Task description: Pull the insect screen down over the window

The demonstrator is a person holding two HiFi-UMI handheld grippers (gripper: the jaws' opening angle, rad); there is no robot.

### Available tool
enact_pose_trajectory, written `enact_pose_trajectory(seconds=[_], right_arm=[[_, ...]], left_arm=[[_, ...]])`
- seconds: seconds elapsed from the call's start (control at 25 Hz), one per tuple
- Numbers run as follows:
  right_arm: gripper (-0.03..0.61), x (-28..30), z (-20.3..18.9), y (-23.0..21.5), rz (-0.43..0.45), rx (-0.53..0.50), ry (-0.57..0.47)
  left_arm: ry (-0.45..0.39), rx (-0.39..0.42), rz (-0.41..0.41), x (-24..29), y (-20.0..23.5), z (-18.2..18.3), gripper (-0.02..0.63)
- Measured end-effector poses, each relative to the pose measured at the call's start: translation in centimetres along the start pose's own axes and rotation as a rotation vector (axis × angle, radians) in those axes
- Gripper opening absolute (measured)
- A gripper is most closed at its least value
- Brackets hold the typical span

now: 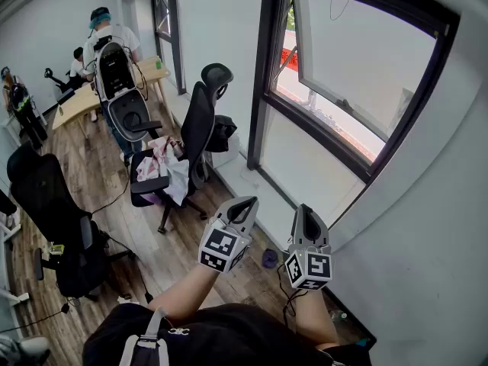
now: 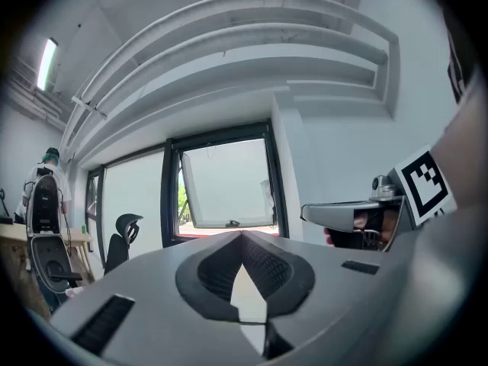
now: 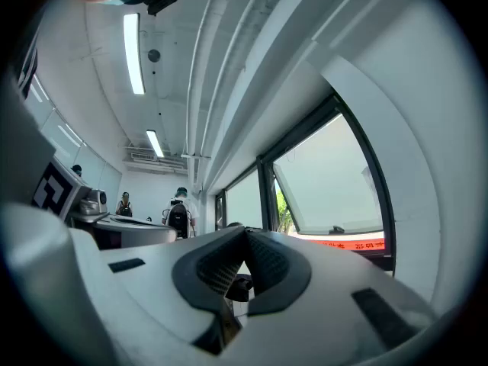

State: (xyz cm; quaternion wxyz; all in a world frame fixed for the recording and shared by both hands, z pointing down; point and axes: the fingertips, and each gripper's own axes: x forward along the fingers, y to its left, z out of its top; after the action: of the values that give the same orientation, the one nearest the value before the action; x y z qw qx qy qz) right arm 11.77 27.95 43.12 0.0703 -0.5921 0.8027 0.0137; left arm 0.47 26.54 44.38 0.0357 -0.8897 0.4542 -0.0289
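Near the window (image 1: 358, 75), left tool (image 1: 244, 203) and right tool (image 1: 305, 210) hang closed over wood floor (image 1: 169, 252).

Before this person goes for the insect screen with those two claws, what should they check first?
1. Left claw free to grab: ok, shut with nothing in it.
2. Right claw free: ok, shut and empty too.
3. Claws at the window: not ok, both are held short of it, touching nothing.
4. Screen's pull found: cannot tell; a thin cord hangs at the frame's top, but no screen shows.
5. Pane out of the screen's path: ok, it tilts outward.
6. Chair out of the way: ok, it stands off to the left.
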Motion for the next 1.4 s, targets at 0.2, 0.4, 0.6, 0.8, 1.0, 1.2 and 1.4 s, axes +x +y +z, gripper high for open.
enact_pose_trajectory(seconds=[0.2,0.4,0.6,0.8,1.0,1.2,1.4], right_arm=[[0.003,0.1,0.0,0.5,0.024,-0.015,0.021],[0.005,0.0,-0.3,1.1,0.022,-0.02,0.019],[0.005,0.3,-0.2,1.5,0.007,-0.014,0.016],[0.005,0.9,-0.6,2.7,-0.002,-0.008,0.018],[0.005,1.2,-1.5,4.7,-0.027,-0.018,0.01],[0.006,1.4,-2.7,6.2,-0.045,-0.037,0.016],[0.006,2.8,-3.3,6.1,-0.056,-0.041,0.016]], left_arm=[[0.006,-0.032,0.024,-0.6,0.2,0.1,0.0],[-0.009,-0.035,0.039,-1.3,0.7,-0.3,0.0],[-0.01,-0.044,0.049,-1.9,1.5,-0.4,0.0],[-0.011,-0.049,0.045,-2.5,2.9,-0.8,0.0],[-0.019,-0.045,0.034,-3.9,4.6,-1.9,0.0],[0.001,-0.059,0.023,-4.7,6.0,-3.6,0.0],[-0.004,-0.051,0.011,-4.2,7.2,-3.9,0.0]])
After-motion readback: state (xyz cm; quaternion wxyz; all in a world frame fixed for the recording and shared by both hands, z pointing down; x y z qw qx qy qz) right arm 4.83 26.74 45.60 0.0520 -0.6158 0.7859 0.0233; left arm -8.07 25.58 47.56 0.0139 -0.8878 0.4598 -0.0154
